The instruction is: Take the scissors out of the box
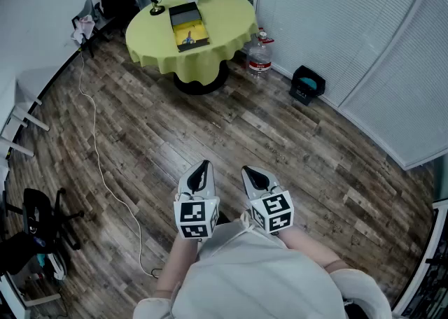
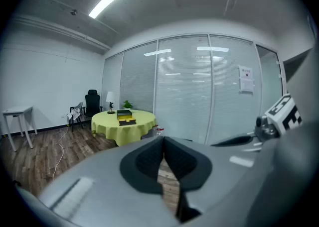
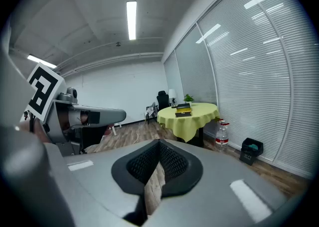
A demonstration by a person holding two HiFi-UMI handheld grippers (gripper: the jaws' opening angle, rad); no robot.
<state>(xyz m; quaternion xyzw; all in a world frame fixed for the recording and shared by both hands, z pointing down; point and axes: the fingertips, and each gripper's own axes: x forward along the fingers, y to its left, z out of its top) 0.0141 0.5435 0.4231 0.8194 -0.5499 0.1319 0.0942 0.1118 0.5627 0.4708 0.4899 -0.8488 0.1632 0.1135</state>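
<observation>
Your left tool (image 1: 201, 169) and right tool (image 1: 253, 174) are both pressed together and empty, well apart from the box (image 1: 188, 26) on the round desk (image 1: 231, 10). The scissors inside are too small to make out. Walking over, you could snag the floor cable (image 1: 94, 143). Arrive with tools unopened and you'd likely shove the box.

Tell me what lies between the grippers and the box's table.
Only bare wooden floor, per the head view, between left gripper, right gripper and the table bearing the box; a white cable lies off left.
</observation>
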